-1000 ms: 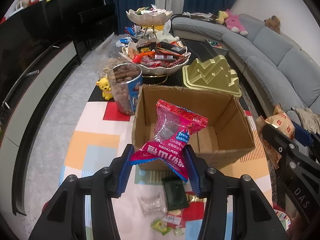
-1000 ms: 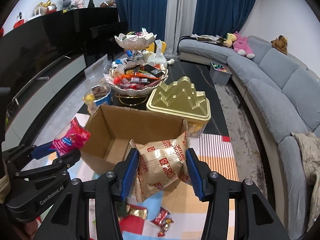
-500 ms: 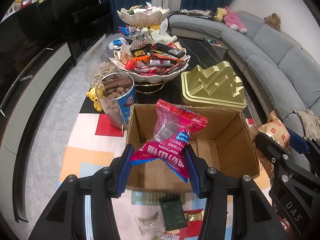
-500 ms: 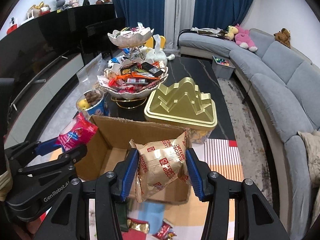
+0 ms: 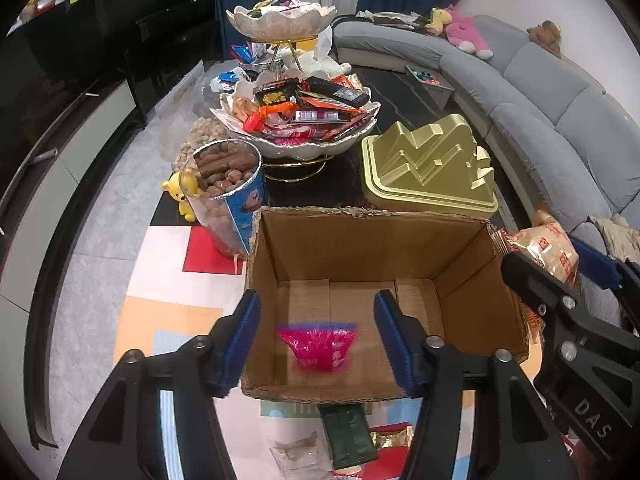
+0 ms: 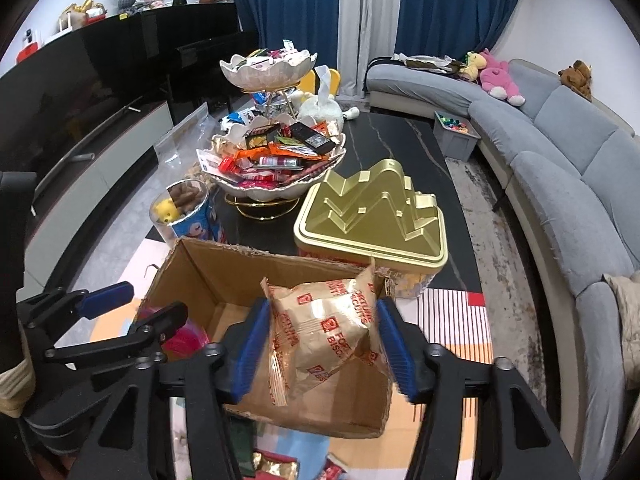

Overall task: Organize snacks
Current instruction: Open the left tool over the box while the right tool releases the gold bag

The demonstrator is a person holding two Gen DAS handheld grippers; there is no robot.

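Black fingers (image 5: 392, 340), blue pads, perhaps rubber.

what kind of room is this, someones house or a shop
Most likely a home living room. A long grey sectional sofa with stuffed toys curves along one side, blue curtains hang at the back, and a dark coffee table holds a tiered snack dish.

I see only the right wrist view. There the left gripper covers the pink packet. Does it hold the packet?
Observer: No. The left gripper jaws have just been opening; the pink packet is between them, blurred, touching neither pad, over the floor of the box.
Operator: Is anything else in the box?
Observer: The floor that shows holds only that packet.
Operator: And on the mat before the box?
Observer: A clear wrapper lies there, left of a green packet.
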